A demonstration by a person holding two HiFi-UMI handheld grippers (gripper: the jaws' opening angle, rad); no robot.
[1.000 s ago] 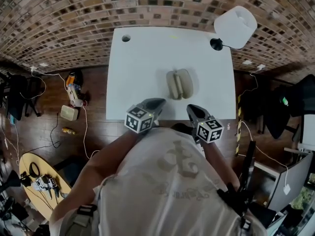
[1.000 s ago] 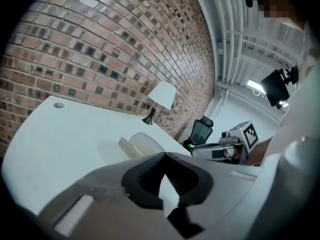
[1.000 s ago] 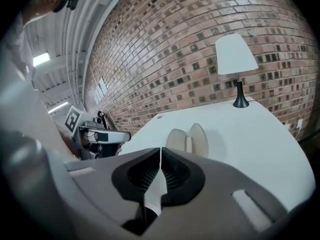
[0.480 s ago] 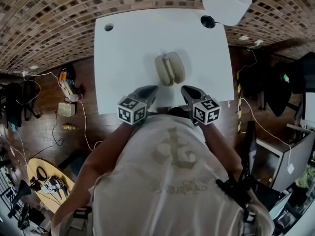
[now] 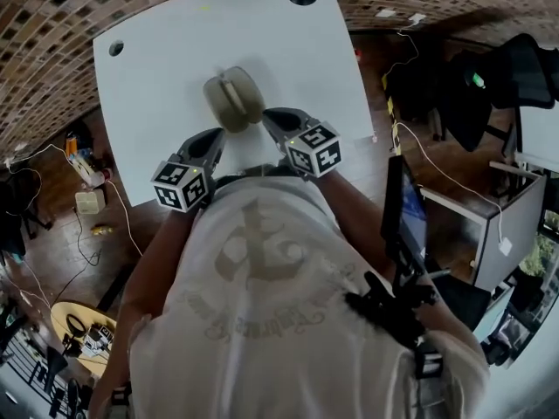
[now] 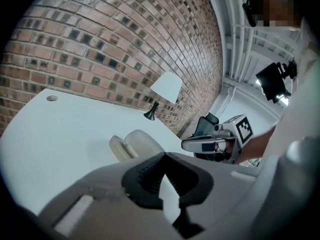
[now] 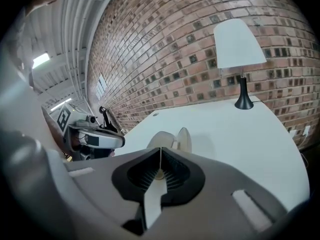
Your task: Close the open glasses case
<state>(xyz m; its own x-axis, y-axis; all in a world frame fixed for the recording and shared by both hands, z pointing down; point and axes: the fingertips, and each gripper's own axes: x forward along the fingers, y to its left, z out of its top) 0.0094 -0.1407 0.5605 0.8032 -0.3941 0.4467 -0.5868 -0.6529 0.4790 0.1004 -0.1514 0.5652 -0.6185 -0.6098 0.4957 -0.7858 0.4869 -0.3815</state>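
1. Both of my grippers are clenched and carry nothing. The left gripper (image 5: 216, 136) has its jaws drawn together, as its own view shows, and the right gripper (image 5: 269, 115) has its ribbed black pads meeting at the tips.
2. The open glasses case (image 5: 234, 100) sits on the white table (image 5: 166, 68), towards the near edge. It is just beyond both grippers' tips and between them, and I cannot tell whether either tip touches it.
3. The case is a beige clamshell with two rounded oval halves spread apart along a hinge line. Its outside is a smooth, matte, domed shell. From the right gripper view, one half (image 7: 184, 140) stands up nearly edge-on.
4. It looks light and stiff to me, a hard shell that will not give under the pads. On the slick tabletop it would likely skid if pushed from one side only.
5. I would set one gripper against the curved back of each half, away from the hinge, and press the halves together.
6. A table lamp (image 7: 239, 44) with a white shade and a black foot stands at the far right corner, before a brick wall (image 7: 165, 44).
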